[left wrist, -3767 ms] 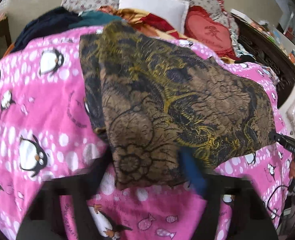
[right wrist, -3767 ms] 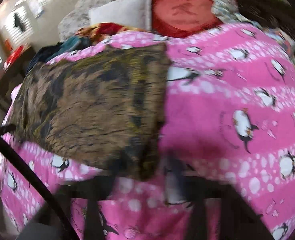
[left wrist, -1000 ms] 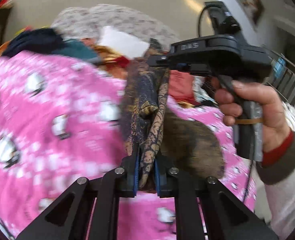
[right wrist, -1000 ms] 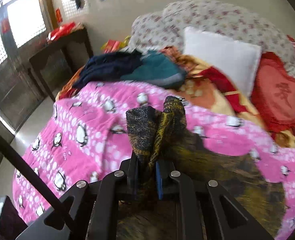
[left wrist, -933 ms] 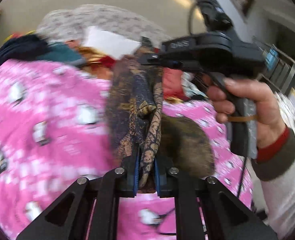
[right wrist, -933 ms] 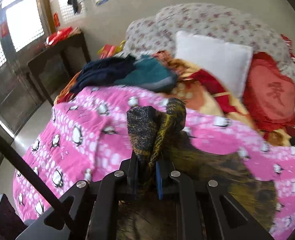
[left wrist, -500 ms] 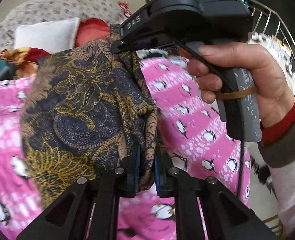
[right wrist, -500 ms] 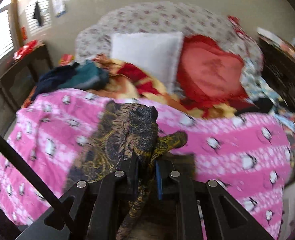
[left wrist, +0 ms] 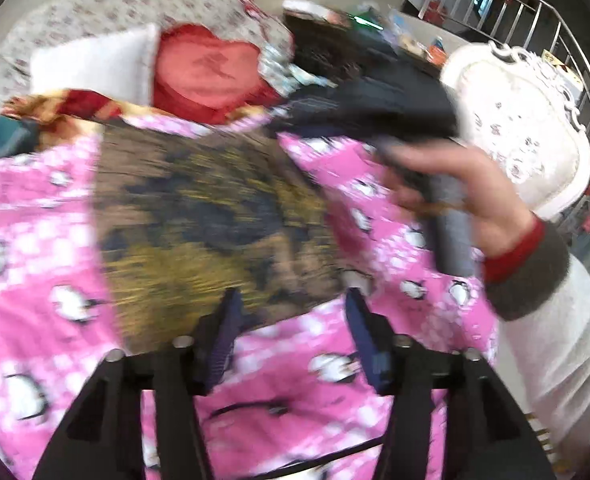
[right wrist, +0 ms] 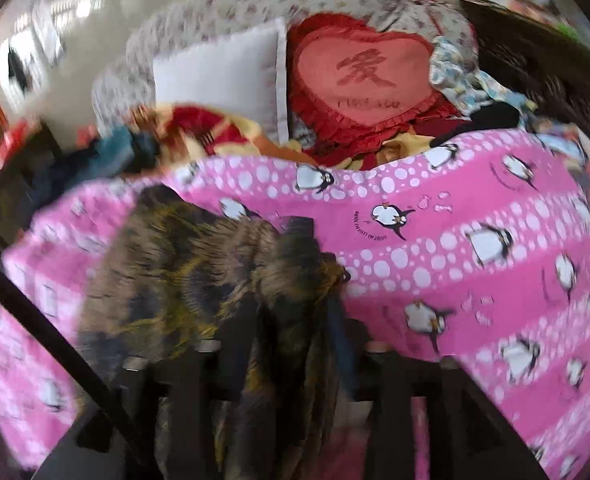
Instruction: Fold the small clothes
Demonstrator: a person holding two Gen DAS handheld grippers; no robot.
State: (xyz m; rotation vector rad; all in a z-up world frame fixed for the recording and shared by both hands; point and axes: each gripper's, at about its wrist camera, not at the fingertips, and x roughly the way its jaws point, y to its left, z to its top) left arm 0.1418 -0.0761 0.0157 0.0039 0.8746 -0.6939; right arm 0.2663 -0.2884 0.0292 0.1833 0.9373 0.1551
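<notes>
A brown, gold and navy patterned garment (left wrist: 207,216) lies folded on the pink penguin blanket (left wrist: 23,240). My left gripper (left wrist: 291,312) is open and empty, its fingers just at the garment's near edge. The right gripper's body (left wrist: 375,104), held in a hand, hangs over the garment's far right corner. In the right wrist view the garment (right wrist: 183,280) is bunched up, and a fold of it hangs between the fingers of my right gripper (right wrist: 291,320). The image is blurred and the jaws look partly apart.
A white pillow (right wrist: 223,76), a red heart cushion (right wrist: 359,76) and a floral headboard stand at the bed's far end. Dark and teal clothes (right wrist: 107,156) are piled at the far left. A white ornate chair (left wrist: 527,136) and a metal railing are at the right.
My left gripper has opened and let go of the garment, which now lies flat on the blanket. The right gripper has come down to the blanket with the cloth and its jaws have widened.
</notes>
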